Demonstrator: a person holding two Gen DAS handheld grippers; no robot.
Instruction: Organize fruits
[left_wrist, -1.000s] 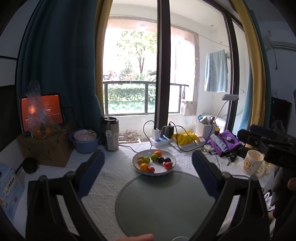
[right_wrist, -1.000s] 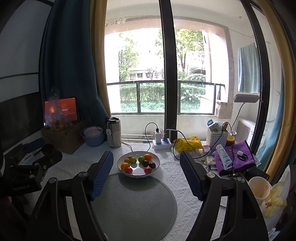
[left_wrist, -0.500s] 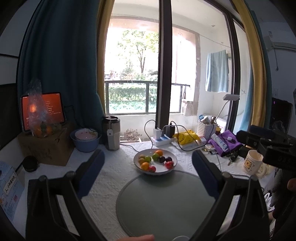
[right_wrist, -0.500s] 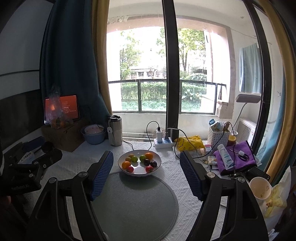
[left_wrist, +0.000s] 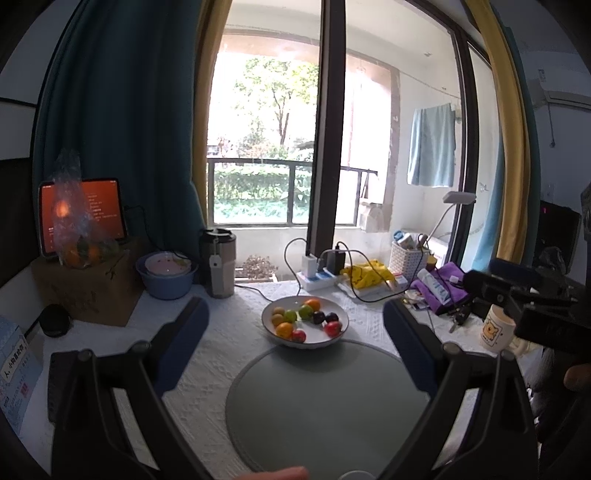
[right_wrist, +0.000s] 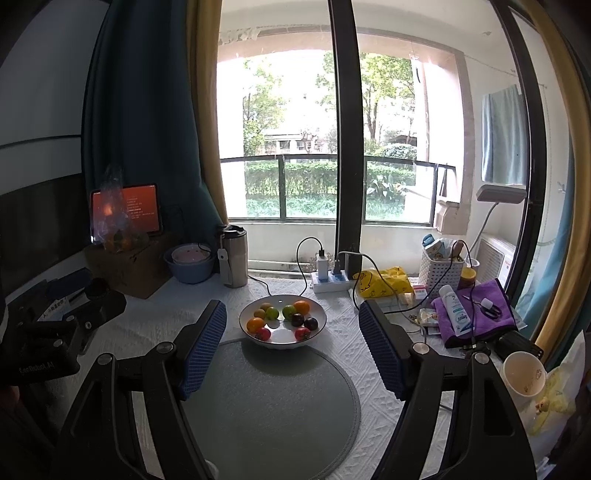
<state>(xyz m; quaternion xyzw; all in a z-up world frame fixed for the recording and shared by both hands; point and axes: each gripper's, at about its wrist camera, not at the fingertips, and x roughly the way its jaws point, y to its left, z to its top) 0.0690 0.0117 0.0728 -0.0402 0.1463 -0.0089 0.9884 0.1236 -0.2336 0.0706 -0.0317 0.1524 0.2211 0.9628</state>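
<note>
From my left wrist view, the round grey mat (left_wrist: 325, 402) runs off the bottom edge, and a fingertip (left_wrist: 280, 473) there is mostly cut off. I can't read the text on the orange tablet screen (left_wrist: 99, 210); a crinkled plastic bag (left_wrist: 74, 229) covers part of it. In the right wrist view, the fruit in the white bowl (right_wrist: 283, 341) is too small for me to name.

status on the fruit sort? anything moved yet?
Nothing looks done: all the fruits, such as the orange and a red one, sit in the white bowl, and the round grey mat is bare. In hand: nothing; left tool and right tool are open. All sorting remains.
</note>
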